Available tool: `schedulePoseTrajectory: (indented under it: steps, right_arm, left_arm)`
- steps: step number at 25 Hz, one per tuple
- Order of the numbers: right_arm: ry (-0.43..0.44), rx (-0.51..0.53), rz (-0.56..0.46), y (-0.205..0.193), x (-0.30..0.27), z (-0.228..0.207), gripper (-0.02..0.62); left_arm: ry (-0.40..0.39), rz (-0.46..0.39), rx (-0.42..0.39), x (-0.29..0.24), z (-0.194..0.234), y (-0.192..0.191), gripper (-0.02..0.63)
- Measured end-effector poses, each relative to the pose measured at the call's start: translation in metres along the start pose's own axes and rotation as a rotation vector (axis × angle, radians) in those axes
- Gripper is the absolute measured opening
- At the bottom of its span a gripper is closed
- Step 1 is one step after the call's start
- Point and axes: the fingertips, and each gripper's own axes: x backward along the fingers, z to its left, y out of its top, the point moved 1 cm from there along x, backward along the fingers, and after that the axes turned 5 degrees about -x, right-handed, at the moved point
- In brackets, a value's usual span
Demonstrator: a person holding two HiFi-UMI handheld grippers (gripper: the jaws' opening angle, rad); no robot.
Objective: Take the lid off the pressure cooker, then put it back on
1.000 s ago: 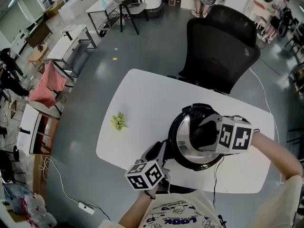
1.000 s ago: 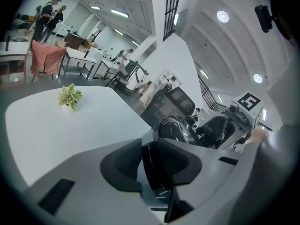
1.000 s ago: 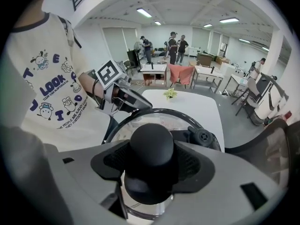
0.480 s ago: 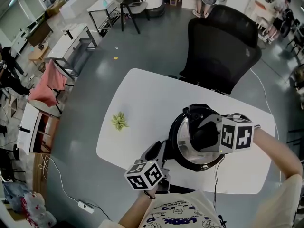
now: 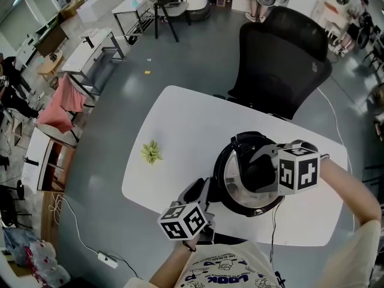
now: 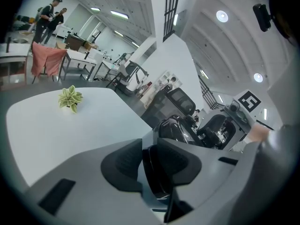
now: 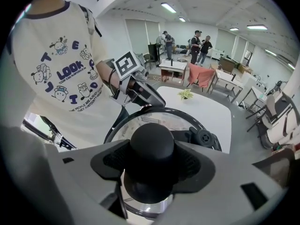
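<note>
The person's white T-shirt (image 7: 61, 74) carries the word "LOOK" in bold blue capitals across the chest, and in the head view the same word stands upside down at the bottom edge (image 5: 225, 278). Loose blue capitals are scattered round it among small cartoon figures, and under it run two lines of fine print, of which only "PEOPLE ARE ALWAYS" can be made out. The steel lid (image 7: 121, 130) bears some faint printing too, but it is too small to read.

Glossy metal lid (image 5: 230, 183), matt blk knob (image 7: 151, 146)
</note>
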Motion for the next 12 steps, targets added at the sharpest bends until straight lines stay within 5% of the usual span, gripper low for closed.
schedulePoseTrajectory:
  steps: [12]
  right_arm:
    - [0.001,0.032,0.042,-0.0005,-0.003,0.001,0.302]
  left_arm:
    - [-0.005,-0.013,0.04,0.0009,0.0021,-0.0028,0.101]
